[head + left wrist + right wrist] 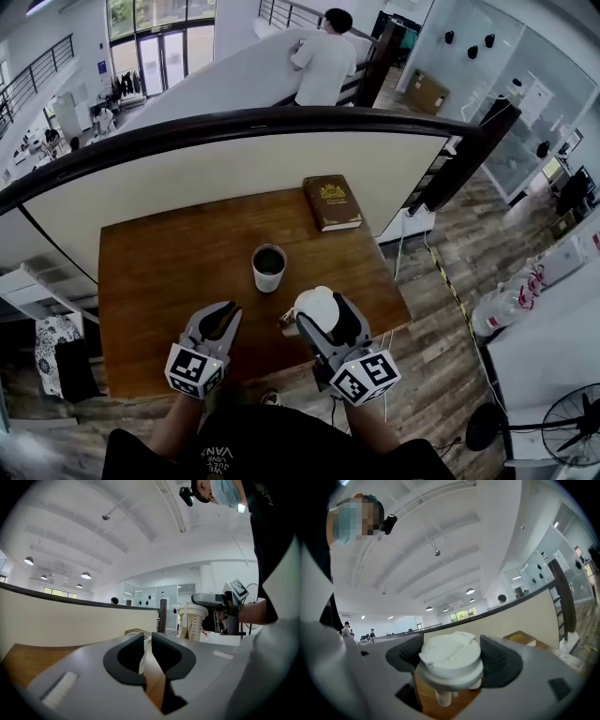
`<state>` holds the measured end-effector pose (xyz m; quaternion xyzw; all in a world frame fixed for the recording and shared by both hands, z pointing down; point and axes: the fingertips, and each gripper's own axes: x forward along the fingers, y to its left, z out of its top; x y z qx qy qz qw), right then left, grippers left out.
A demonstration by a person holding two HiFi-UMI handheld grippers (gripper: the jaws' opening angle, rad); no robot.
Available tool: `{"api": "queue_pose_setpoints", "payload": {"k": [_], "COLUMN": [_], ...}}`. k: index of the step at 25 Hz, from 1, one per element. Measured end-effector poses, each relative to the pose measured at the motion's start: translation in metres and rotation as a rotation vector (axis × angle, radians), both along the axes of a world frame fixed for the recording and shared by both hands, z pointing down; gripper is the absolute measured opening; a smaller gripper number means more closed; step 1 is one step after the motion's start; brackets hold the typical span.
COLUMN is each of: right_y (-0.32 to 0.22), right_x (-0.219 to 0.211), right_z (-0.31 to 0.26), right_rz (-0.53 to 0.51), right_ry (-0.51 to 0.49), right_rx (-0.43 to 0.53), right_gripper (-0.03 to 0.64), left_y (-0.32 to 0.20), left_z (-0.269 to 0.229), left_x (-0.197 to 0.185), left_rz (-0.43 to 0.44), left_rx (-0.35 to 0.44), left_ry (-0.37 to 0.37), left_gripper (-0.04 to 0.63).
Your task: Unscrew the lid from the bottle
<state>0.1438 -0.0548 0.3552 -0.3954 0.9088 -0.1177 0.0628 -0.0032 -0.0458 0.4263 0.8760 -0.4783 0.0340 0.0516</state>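
The left gripper (228, 314) hung over the near edge of the wooden counter (159, 272), at about 7 o'clock from the bottle. Its jaws were clenched almost together with only a thin slit between them, and they gripped nothing. A pale sliver showed through that slit in the left gripper view.

The bottle (268, 269) stood upright near the middle of the counter. Its dark mouth was open and it carried no lid. Neither gripper touched it.

The white lid (315, 302) was off the bottle, at about 4 o'clock from it and near it but apart. The right gripper (452, 652) held the lid. In the right gripper view the two dark pads pressed on opposite sides of its rim. The flat top faced the camera, and short white tubes hung below it.

A brown book (332, 202) with a gold emblem lay flat at the far right corner of the counter. It was at about 1 o'clock from the bottle and well apart from it.
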Motion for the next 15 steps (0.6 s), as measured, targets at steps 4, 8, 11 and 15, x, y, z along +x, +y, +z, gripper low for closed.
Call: {"api": "queue_pose_setpoints", "payload": {"k": [4, 8, 11, 15], "right_y": [0.010, 0.017, 0.020, 0.023], "right_x": [-0.002, -0.006, -0.007, -0.008], "right_z": [0.017, 0.026, 0.029, 0.034], "right_rz": [-0.013, -0.026, -0.030, -0.033], "right_ry": [0.016, 0.036, 0.042, 0.052], "right_rx": [-0.031, -0.051, -0.055, -0.058], "right_gripper": [0.345, 0.345, 0.345, 0.345], "left_y": [0.014, 0.023, 0.028, 0.033], "left_z": [0.005, 0.007, 0.011, 0.012], "left_x": [0.003, 0.008, 0.010, 0.012], "left_rz": [-0.007, -0.004, -0.001, 0.000], "left_rx": [-0.007, -0.015, -0.025, -0.023], "left_ry": [-0.019, -0.021, -0.022, -0.022], "left_gripper": [0.023, 0.011, 0.011, 0.011]}}
